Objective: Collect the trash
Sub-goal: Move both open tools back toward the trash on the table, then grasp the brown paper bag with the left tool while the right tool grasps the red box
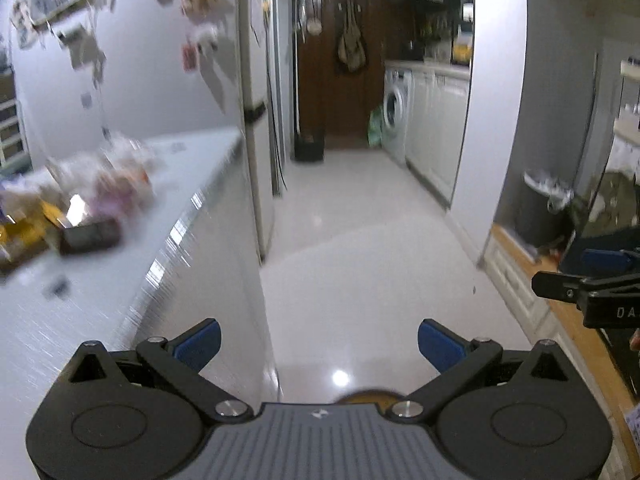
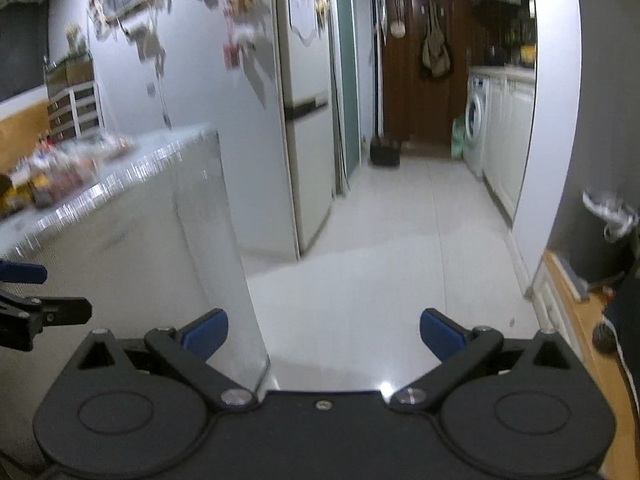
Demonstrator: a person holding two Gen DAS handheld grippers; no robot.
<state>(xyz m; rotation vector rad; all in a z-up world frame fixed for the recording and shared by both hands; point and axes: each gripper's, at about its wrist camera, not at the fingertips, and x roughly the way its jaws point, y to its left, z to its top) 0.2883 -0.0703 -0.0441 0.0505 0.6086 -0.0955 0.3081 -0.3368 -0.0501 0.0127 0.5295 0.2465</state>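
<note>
A blurred heap of wrappers and packets (image 1: pixel 84 200) lies on the pale counter (image 1: pixel 120 280) at the left; the same heap (image 2: pixel 56 176) shows far left in the right wrist view. A dark bin with a white liner (image 1: pixel 542 212) stands at the right, and the bin (image 2: pixel 604 236) appears again at the right edge. My left gripper (image 1: pixel 318 346) is open and empty, beside the counter's corner and over the floor. My right gripper (image 2: pixel 324 334) is open too, holding nothing. Each gripper shows at the edge of the other's view.
A tall fridge (image 2: pixel 308 120) stands past the counter. A glossy white floor (image 1: pixel 360 240) runs down a corridor to a brown door (image 1: pixel 344 60) with hanging bags. A washing machine (image 1: pixel 396 112) and white cabinets line the right side. A wooden ledge (image 2: pixel 580 320) sits right.
</note>
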